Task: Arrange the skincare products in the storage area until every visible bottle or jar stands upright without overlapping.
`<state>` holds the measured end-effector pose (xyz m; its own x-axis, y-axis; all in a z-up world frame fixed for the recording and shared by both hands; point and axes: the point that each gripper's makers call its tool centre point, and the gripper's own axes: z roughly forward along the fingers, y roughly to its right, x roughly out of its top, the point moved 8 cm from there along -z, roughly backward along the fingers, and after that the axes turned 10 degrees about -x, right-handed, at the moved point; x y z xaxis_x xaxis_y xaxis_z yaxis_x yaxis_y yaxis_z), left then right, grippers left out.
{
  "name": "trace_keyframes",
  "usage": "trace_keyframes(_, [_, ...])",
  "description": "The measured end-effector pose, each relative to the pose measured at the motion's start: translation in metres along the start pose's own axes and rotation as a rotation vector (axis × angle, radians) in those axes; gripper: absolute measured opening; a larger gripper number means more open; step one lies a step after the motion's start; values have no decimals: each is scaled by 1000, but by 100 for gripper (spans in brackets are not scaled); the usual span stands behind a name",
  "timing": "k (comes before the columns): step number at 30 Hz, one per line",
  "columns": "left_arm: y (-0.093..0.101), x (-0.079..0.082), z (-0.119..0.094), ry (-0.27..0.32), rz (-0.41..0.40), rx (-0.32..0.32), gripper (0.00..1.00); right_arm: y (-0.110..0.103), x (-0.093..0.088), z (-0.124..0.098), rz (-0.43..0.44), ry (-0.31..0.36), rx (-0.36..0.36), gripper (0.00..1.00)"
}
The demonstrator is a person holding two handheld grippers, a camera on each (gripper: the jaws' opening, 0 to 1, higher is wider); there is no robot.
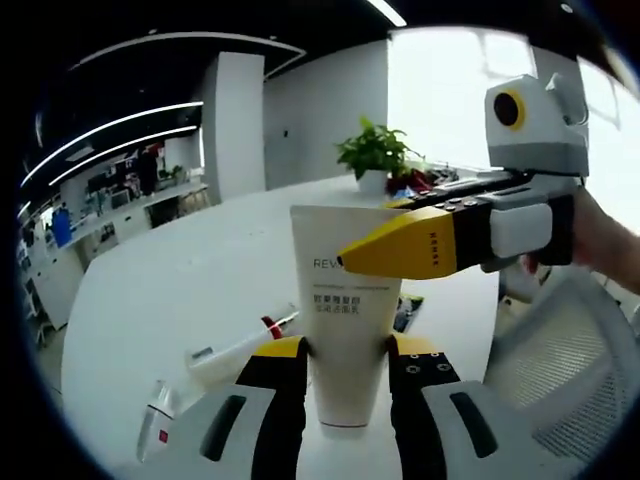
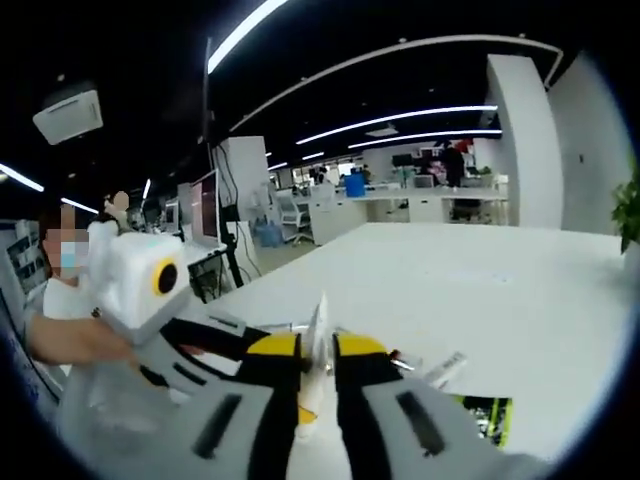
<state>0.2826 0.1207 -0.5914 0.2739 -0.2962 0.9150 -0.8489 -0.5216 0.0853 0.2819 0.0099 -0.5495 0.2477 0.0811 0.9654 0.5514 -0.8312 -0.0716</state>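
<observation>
The left gripper (image 1: 345, 365) clamps a white tube (image 1: 345, 310) upright between its jaws, while the right gripper (image 2: 317, 360) pinches the tube's crimped top edge. To stand it well, lower it cap-down onto the table (image 1: 180, 280), clear of the tubes (image 1: 235, 345) lying to the left, and release the right jaws first.

A cream-white tube (image 1: 347, 300) with grey and dark lettering and a red bottom edge is seen between the black, yellow-tipped jaws of the left gripper (image 1: 349, 352). Yellow and black are borne by the right gripper (image 1: 345, 262), above a white table (image 1: 180, 270).
</observation>
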Motion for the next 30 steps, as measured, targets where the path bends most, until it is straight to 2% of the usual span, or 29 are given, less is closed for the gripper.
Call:
trace_keyframes(7, [0, -2, 7, -14, -16, -5, 28, 1, -1, 0, -37, -23, 9, 8])
trace_keyframes(10, [0, -2, 9, -13, -1, 2, 28, -2, 0, -1, -154, -15, -19, 6])
trace_keyframes(11, [0, -2, 9, -19, 7, -2, 28, -4, 0, -1, -154, -18, -7, 6])
trace_keyframes(12, [0, -2, 9, -25, 25, -13, 28, -3, 1, -1, -169, -20, 10, 5])
trace_keyframes(13, [0, -3, 10, -23, 34, -18, 27, -5, 2, -1, -146, -28, 52, 5])
trace_keyframes(14, [1, -2, 10, -20, 37, -23, 27, -4, 3, -1, -148, -31, 59, 5])
trace_keyframes(15, [1, -2, 10, -21, 37, -32, 27, 1, 5, -1, -207, -36, 70, 5])
trace_keyframes(16, [1, -2, 10, -22, 38, -45, 27, 3, 6, -2, -210, -36, 78, 5])
trace_keyframes(17, [2, -2, 10, -18, 40, -57, 27, 6, 7, -2, -181, -42, 96, 4])
trace_keyframes(19, [2, -1, 9, -18, 57, -81, 26, 10, 9, -5, -177, -28, 161, 4])
trace_keyframes(21, [0, -3, 10, -35, 53, -93, 28, 12, 11, -8, -227, -5, 244, 4])
trace_keyframes(23, [-2, -7, 13, -68, 66, -112, 28, 14, 12, -10, -276, 0, 280, 4])
trace_keyframes(26, [-1, -7, 15, -69, 102, -150, 25, 21, 9, -9, -272, -26, 343, 4])
trace_keyframes(28, [2, -4, 17, -56, 116, -194, 25, 23, 8, -9, -263, 4, 409, 4])
trace_keyframes(30, [3, 0, 18, -37, 123, -222, 26, 27, 5, -10, -241, 4, 437, 4])
